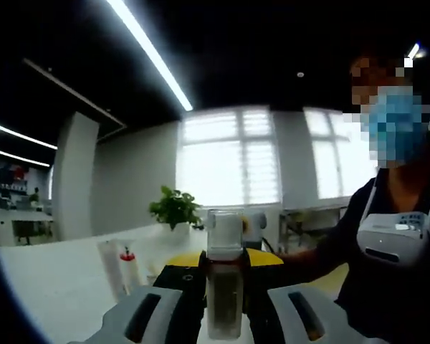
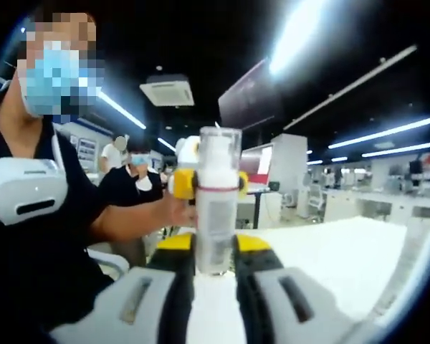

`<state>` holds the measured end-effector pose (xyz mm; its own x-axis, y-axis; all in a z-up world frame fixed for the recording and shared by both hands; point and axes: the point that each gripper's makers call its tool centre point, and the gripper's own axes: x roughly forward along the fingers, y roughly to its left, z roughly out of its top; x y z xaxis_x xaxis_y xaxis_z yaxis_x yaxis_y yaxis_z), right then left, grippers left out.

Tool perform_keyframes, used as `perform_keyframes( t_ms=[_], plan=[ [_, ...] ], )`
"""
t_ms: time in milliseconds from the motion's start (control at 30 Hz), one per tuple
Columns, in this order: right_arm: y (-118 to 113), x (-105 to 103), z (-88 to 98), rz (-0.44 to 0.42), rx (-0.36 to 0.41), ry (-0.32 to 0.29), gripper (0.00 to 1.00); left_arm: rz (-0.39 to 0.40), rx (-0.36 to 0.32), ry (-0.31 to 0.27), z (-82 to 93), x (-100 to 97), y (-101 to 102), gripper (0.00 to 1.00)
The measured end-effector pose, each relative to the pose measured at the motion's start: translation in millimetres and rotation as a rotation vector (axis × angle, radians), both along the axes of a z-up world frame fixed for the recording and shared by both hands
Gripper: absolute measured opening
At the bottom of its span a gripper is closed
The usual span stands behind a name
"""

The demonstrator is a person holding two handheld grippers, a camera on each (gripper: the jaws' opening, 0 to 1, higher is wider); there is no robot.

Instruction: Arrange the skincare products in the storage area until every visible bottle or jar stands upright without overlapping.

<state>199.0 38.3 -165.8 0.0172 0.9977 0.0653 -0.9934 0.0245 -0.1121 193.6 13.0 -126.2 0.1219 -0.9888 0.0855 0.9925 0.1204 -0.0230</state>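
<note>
In the left gripper view a translucent bottle with a clear cap (image 1: 224,236) stands upright between my left gripper's (image 1: 223,266) yellow-tipped jaws, which are shut on it. Behind it a bit of the right gripper (image 1: 256,223) peeks out. In the right gripper view a white bottle with a clear cap and a red ring (image 2: 216,193) stands upright in my right gripper (image 2: 216,247), shut on its lower body. The yellow left gripper (image 2: 183,179) shows behind that bottle, held in a hand. I cannot tell whether both views show the same bottle.
A white table (image 1: 57,279) carries a pale tube (image 1: 110,266) and a small red-capped bottle (image 1: 128,266) at the left. A potted plant (image 1: 173,208) stands further back. The person (image 1: 394,236) fills the right side; other people (image 2: 136,175) sit behind the white table (image 2: 330,258).
</note>
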Motion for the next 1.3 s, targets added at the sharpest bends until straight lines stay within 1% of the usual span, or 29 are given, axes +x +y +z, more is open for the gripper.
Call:
perform_keyframes(
  t_ms=[133,300,400,533,733,1033,1300],
  plan=[
    [-1.8,-0.6,-0.2,0.000,-0.003,-0.001,0.18,-0.015,-0.005,0.003,-0.5,-1.3,-2.3,0.19],
    [-5.6,1.5,0.9,-0.023,-0.003,-0.022,0.17,-0.018,-0.006,-0.008,-0.7,-2.7,-7.5,0.19],
    [-7.4,3.9,1.0,-0.032,-0.002,-0.018,0.17,-0.015,-0.006,-0.017,-0.9,-1.0,-9.2,0.19],
    [-8.6,6.0,-0.1,-0.040,-0.009,-0.013,0.17,-0.013,-0.004,-0.010,-1.9,0.8,-10.1,0.20],
    [-7.6,11.6,-1.7,-0.069,-0.020,-0.008,0.17,0.016,0.000,-0.013,-3.3,7.6,-7.6,0.20],
    [-4.7,16.8,-4.6,-0.067,-0.030,0.010,0.17,0.054,0.015,-0.028,-5.4,14.3,-4.6,0.20],
    [-7.7,26.1,-11.8,-0.108,-0.050,0.022,0.17,0.121,0.027,-0.041,-12.7,26.9,-5.1,0.21]
  ],
)
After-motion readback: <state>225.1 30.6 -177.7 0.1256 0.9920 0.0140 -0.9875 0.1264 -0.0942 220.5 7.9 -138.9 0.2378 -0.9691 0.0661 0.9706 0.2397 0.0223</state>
